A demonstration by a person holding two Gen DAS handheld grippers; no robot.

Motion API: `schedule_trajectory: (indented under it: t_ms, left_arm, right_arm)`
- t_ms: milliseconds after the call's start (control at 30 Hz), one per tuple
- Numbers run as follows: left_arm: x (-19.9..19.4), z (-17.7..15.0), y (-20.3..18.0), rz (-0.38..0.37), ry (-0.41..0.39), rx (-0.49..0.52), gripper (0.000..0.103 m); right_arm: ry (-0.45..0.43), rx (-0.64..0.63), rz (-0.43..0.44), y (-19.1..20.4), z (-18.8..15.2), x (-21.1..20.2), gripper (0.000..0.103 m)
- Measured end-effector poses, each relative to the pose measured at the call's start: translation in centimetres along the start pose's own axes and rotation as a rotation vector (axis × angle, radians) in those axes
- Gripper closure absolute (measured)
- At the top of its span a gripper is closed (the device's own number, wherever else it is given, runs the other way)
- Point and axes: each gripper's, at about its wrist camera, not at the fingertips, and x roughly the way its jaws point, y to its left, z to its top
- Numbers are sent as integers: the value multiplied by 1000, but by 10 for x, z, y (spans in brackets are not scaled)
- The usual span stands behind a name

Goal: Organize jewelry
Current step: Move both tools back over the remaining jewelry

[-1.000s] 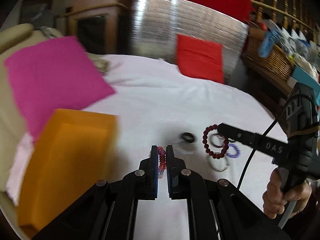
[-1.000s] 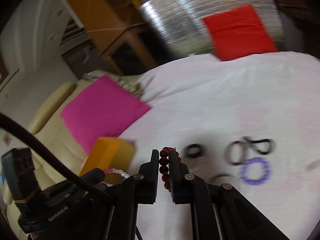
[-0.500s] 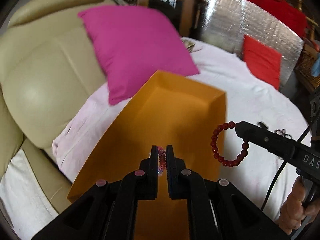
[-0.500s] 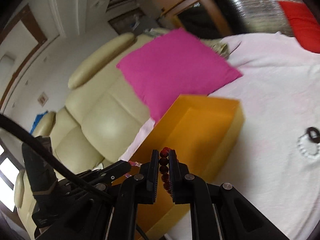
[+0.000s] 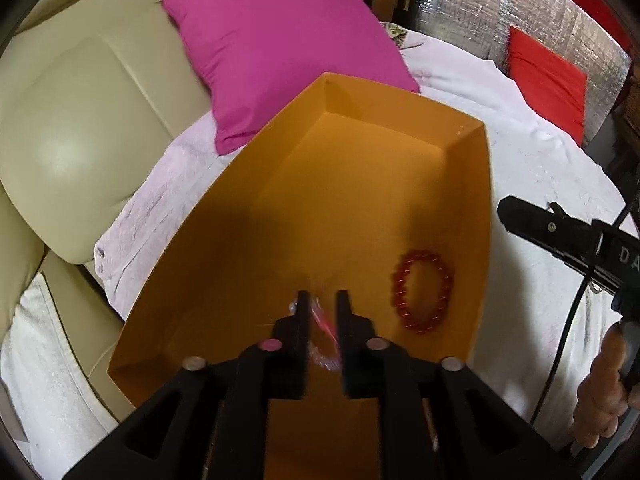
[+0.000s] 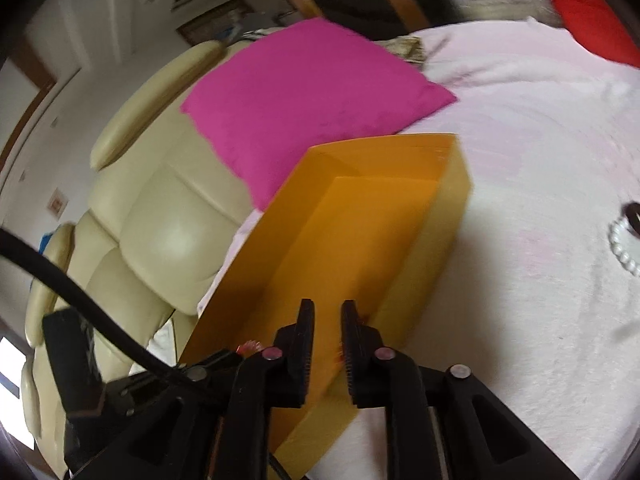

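Note:
An orange box (image 5: 472, 200) stands on the white cloth beside a cream sofa. A dark red bead bracelet (image 5: 422, 292) is blurred inside the box at its right wall, free of any gripper. My left gripper (image 5: 323, 296) hangs over the near end of the box, its jaws opening. A pink and clear bracelet (image 5: 326, 330) shows as a blurred streak between them, and the pads no longer press it. My right gripper (image 6: 327, 306) is over the near right wall of the box (image 6: 424, 264), jaws opening with nothing between them. Its fingers (image 5: 536, 224) reach in from the right.
A magenta cushion (image 5: 280, 40) leans on the sofa (image 5: 80, 120) behind the box. A red cushion (image 5: 548, 80) lies against a silver panel at the back. On the cloth (image 6: 520, 160) to the right lie a white pearl bracelet (image 6: 622, 248) and a dark ring (image 6: 634, 212).
Both grippers swung left from the loose jewelry to over the orange box and dropped lower. Both sets of jaws have parted. The red bead bracelet has left the right gripper and is now in the box.

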Motion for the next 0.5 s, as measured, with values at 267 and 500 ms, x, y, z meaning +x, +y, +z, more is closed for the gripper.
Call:
schedule_trajectory:
  t_ms: [267, 500]
  left_arm:
    - [-48, 20, -68, 20, -155, 111, 26]
    - [-49, 26, -148, -153, -138, 164, 22]
  right_arm:
    - [-113, 9, -39, -28, 15, -59, 73]
    - [-210, 65, -123, -76, 22, -135, 67]
